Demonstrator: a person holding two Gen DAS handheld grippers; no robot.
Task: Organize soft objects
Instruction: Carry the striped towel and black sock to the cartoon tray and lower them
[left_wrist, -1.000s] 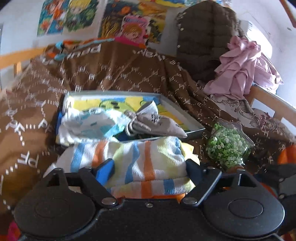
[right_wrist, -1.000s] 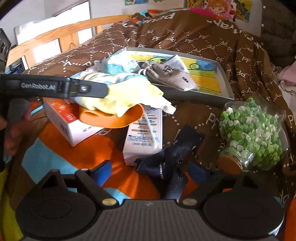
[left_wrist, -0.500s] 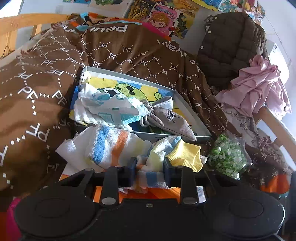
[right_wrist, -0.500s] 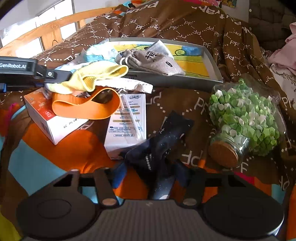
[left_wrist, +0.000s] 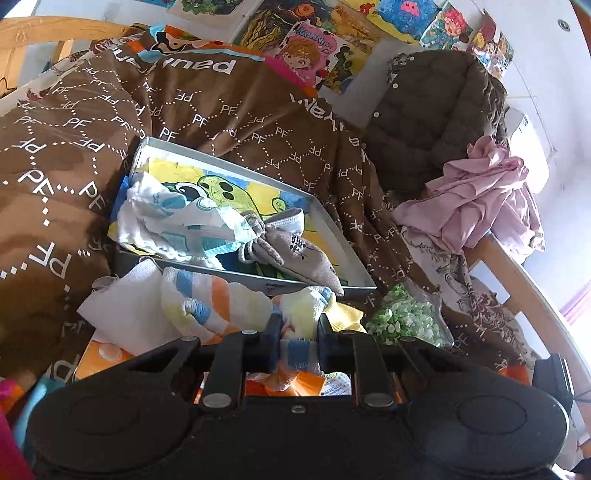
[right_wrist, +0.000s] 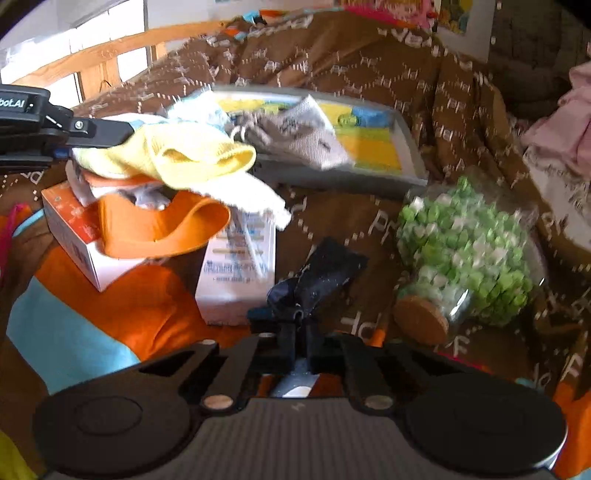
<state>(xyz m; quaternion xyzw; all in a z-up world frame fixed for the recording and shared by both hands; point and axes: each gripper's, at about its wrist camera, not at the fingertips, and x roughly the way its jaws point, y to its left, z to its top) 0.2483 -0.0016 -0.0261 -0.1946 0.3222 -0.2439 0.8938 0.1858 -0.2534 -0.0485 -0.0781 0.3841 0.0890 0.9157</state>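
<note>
The left tool is closing with its jaws pinching the striped towel, which is bunched on the bed at 6 o'clock of the shallow cartoon-printed tray that holds a grey sock and a white-and-blue cloth. The right tool is clenched on a dark navy sock lying on the brown bedspread, with the jar of green paper stars at its 3 o'clock and the white carton at its 9 o'clock

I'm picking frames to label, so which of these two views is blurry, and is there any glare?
Left wrist view: sharp, with strong fisheye bending and blown-out daylight at the right edge; the tray reads clearly. Right wrist view: motion-smeared throughout, the jar of green stars and blanket lettering streaked, and the window top left washed out.
</note>
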